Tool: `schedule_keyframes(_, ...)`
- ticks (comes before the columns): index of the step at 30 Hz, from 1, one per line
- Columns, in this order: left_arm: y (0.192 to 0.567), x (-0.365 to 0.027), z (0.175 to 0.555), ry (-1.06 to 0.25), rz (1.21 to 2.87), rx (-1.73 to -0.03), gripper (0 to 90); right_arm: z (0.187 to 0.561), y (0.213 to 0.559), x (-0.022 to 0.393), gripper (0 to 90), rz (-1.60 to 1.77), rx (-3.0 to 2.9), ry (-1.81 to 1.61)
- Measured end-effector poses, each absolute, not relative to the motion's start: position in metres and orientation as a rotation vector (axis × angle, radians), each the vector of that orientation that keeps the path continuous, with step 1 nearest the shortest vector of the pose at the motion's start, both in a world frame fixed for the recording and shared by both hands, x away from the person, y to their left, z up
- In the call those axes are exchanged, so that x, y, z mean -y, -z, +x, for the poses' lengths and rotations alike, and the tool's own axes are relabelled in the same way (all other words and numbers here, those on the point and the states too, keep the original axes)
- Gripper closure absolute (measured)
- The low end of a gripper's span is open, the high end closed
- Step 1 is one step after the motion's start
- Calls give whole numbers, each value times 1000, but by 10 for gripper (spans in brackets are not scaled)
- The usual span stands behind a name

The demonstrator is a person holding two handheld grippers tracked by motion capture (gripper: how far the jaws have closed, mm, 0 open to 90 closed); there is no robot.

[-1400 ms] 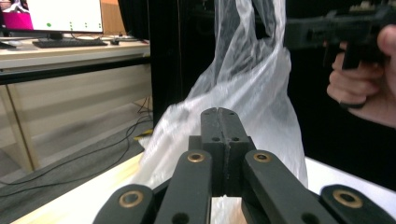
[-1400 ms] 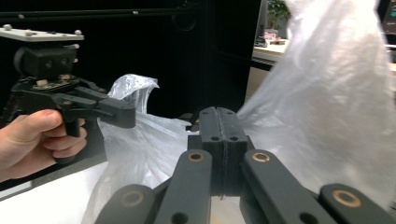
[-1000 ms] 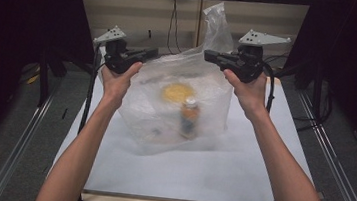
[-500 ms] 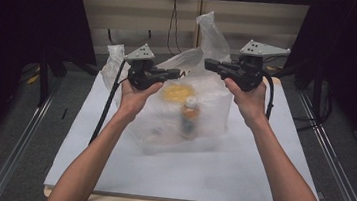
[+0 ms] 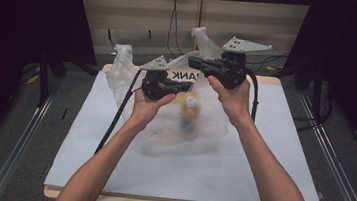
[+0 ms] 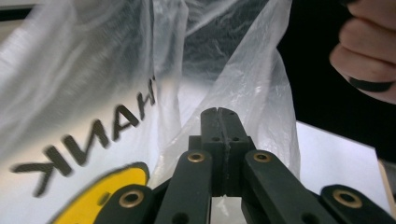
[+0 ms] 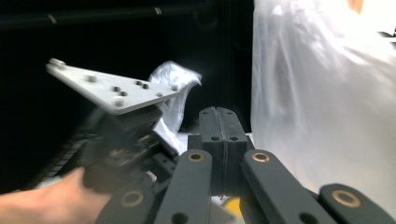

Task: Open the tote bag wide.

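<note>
Plastic bag [image 5: 185, 116]: clear, printed with black lettering, on the counter [image 5: 270, 165] directly below and between both claws. Left claw [image 5: 184, 85]: jaws pressed together, a fold of bag film apparently pinched at the tips. Right claw [image 5: 194, 62]: jaws closed, by the bag's raised handle [image 5: 201, 35]; whether it grips film cannot be told. Contents: bottle [image 5: 190, 109] and a yellow item [image 5: 182, 99], beneath the left claw. Handling: draw the handles together evenly, gently, to avoid tearing. Obstructions: trailing cable [image 5: 117, 116] behind left claw.
</note>
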State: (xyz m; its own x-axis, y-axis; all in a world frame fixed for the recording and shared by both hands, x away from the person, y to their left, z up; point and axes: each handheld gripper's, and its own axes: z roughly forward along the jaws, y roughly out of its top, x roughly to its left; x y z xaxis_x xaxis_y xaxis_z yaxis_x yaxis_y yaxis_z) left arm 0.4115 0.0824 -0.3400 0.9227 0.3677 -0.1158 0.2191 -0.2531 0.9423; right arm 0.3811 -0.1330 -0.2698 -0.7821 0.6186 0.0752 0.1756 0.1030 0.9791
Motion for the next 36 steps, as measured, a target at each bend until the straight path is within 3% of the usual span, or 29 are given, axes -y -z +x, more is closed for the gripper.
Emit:
schedule_keyframes(8, 364, -84, 404, -109, 1873, -442, 900, 390, 314, 136, 900, 908, -2080, -1633)
schedule_keyframes(36, 406, -107, 393, -43, 1875, -474, 900, 381, 394, 167, 900, 1074, -2137, -1596)
